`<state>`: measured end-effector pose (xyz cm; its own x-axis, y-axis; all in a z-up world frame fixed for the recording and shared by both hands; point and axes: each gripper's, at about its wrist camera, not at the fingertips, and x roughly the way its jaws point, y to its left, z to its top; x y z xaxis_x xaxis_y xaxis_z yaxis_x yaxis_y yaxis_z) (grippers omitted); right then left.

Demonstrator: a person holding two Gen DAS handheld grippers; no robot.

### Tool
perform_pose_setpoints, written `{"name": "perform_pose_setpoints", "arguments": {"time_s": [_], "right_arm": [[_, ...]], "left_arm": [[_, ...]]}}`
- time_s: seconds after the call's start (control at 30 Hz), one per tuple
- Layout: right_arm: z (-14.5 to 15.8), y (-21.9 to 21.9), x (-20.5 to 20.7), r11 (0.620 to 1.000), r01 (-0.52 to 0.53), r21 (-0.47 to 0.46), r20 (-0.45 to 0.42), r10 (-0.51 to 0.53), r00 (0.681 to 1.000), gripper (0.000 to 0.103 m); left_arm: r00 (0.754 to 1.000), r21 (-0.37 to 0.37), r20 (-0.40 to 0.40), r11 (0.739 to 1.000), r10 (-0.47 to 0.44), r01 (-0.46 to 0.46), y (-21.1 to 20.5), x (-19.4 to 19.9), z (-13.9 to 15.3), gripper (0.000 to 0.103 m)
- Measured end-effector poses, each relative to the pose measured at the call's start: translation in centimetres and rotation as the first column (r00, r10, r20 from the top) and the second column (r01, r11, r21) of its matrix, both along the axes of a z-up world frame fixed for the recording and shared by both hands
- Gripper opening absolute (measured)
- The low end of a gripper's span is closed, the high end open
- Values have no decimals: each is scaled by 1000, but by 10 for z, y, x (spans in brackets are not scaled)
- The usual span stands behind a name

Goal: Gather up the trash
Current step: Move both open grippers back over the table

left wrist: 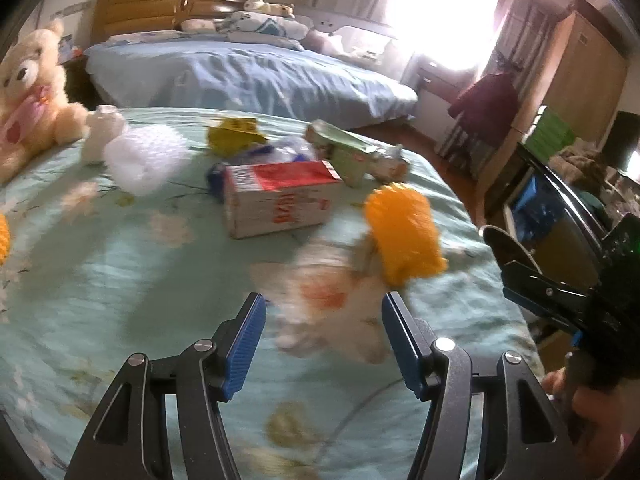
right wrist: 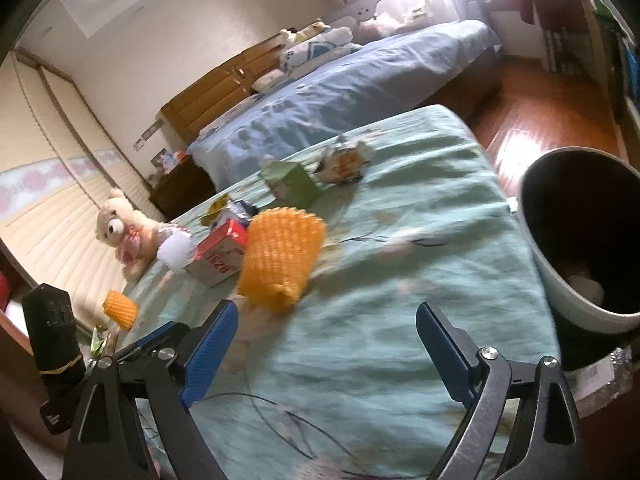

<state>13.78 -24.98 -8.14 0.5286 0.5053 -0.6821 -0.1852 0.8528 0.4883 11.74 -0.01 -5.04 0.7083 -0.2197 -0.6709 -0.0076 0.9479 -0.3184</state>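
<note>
Trash mostly still on the bed (right wrist: 400, 320): orange net (right wrist: 280, 256), red box (right wrist: 220, 256), green carton (right wrist: 290, 184). Bin (right wrist: 560, 280) holds maybe one white scrap. Left gripper (left wrist: 324, 344) and right gripper (right wrist: 324, 344) both spread, empty.

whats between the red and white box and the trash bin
The orange foam net, then bare green bedspread up to the bin, seen from the right wrist; box.

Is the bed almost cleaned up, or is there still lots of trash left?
Just started. The bin has a few white bits at the bottom. Both the left gripper and right gripper are open and empty. Still on the bed: the orange foam net, red and white box, green carton, white foam net and more scraps.
</note>
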Motion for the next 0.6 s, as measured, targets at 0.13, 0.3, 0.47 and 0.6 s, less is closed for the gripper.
{"name": "perform_pose_setpoints", "arguments": {"time_s": [0.13, 0.3, 0.47, 0.6], "right_arm": [[-2, 15, 5, 1000, -23, -10, -1, 23, 1000, 92], [-4, 31, 11, 999, -45, -7, -11, 45, 999, 92], [-8, 40, 18, 999, -50, -1, -22, 50, 998, 92], [-9, 45, 25, 998, -57, -9, -27, 57, 998, 91]], "left_arm": [[1000, 13, -4, 1000, 4, -4, 15, 6, 0, 60], [1000, 27, -14, 999, -26, 26, 30, 27, -4, 60], [995, 27, -34, 995, -91, 92, 40, 59, -10, 60], [991, 24, -48, 991, -127, 128, 50, 83, -15, 60]]}}
